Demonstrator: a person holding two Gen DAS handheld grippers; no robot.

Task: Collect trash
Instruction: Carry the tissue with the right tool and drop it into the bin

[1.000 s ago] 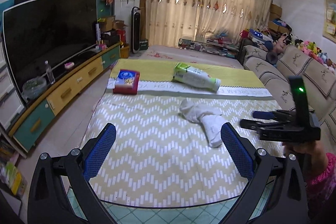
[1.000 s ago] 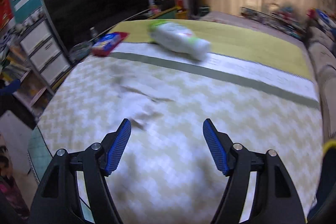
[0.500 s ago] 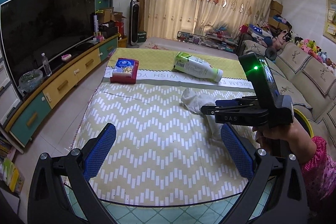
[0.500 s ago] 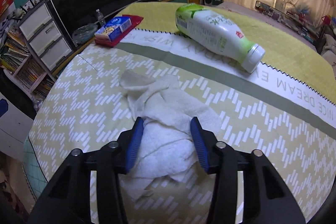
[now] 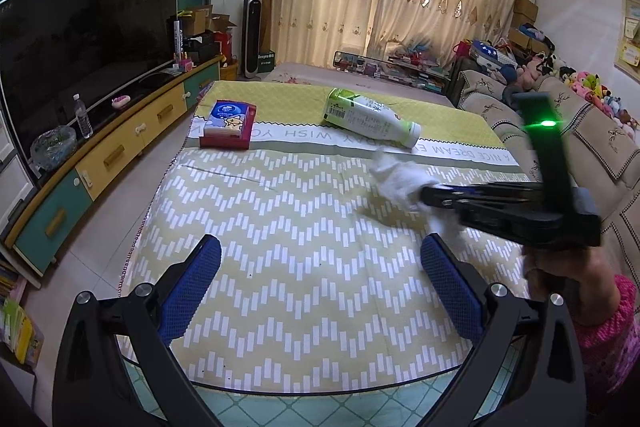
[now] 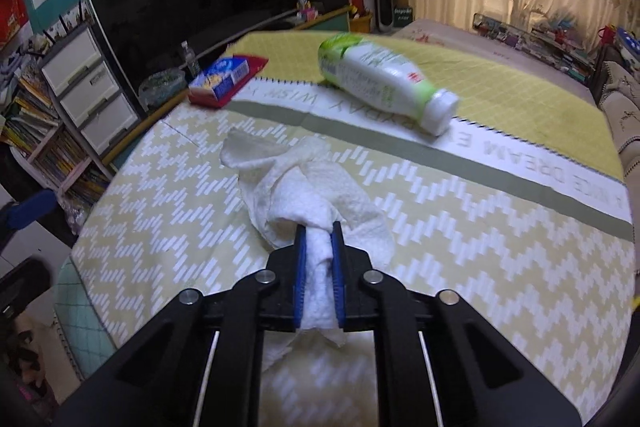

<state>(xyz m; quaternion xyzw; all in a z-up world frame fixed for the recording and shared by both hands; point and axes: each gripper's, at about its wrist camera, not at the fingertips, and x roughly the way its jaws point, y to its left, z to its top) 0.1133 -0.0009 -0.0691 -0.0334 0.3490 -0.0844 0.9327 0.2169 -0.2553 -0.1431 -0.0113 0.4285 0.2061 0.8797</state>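
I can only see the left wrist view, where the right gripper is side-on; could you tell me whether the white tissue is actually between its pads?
Observer: Yes. In the right wrist view the right gripper has its jaws closing, with the crumpled tissue squeezed between both blue pads.
Operator: Thank you. Is the whole wad inside the grip?
Observer: No, only a narrow fold is pinched. Most of it bulges out beyond the fingertips, and a tail trails back under the gripper.
Operator: Does the bottle touch it?
Observer: No, the bottle lies apart from it, further up the mat.
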